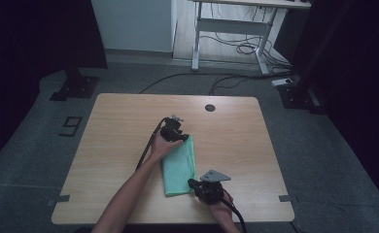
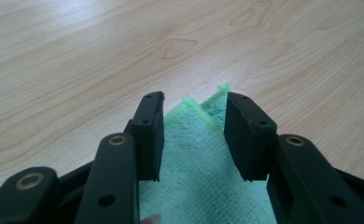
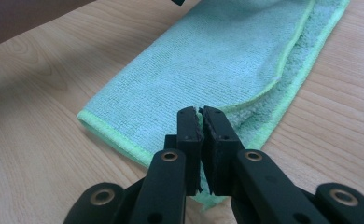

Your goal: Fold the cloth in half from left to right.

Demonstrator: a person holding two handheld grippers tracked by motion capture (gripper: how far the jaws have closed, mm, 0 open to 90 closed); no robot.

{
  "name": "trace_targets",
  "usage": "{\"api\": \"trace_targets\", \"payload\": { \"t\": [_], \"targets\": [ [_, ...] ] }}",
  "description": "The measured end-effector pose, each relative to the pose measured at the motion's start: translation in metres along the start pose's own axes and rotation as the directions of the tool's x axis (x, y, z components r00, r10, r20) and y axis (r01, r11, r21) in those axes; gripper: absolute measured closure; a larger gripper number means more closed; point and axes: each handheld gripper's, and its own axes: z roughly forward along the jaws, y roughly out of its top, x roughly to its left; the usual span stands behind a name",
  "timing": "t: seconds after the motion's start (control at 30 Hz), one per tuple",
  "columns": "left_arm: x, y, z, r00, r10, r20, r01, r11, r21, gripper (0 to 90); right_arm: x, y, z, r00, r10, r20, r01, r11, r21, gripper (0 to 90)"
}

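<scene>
A folded green cloth (image 1: 180, 167) lies on the wooden table (image 1: 114, 126), long side running away from me. At its far end, my left gripper (image 1: 182, 138) hovers with its jaws apart. In the left gripper view the jaws straddle the cloth's (image 2: 199, 168) far corner without pressing on it, and the left gripper (image 2: 194, 100) is open. My right gripper (image 1: 193, 184) sits at the near right corner. The right gripper view shows the right gripper (image 3: 201, 112) shut on the upper layer's edge of the cloth (image 3: 208, 60), which bunches up between the pads.
A round cable hole (image 1: 210, 108) sits near the table's far edge. Bare wood spreads left and right of the cloth. On the floor beyond are a white desk frame (image 1: 231, 29), loose cables (image 1: 246, 48) and black stand bases (image 1: 75, 87).
</scene>
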Motion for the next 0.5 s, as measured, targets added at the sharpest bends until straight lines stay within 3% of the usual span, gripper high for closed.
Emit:
{"api": "trace_targets", "payload": {
  "t": [0.17,0.37,0.5],
  "targets": [
    [-0.0052,-0.0019,0.0051,0.9992,0.037,-0.017,-0.037,0.9991,0.022,71.3,0.0004,-0.0002,0.0003,1.0000,-0.001,0.002,0.001,1.0000,0.003,85.1],
    [-0.0066,-0.0039,0.0067,0.9993,0.036,-0.007,-0.036,0.9991,0.023,88.7,-0.0002,-0.0001,0.0003,1.0000,-0.001,0.002,0.001,1.0000,0.005,85.1],
    [-0.0053,-0.0041,0.0062,0.9997,0.024,0.004,-0.024,0.9995,0.020,90.0,-0.0002,-0.0003,0.0005,1.0000,-0.001,0.002,0.001,1.0000,0.006,85.2]
  ]
}}
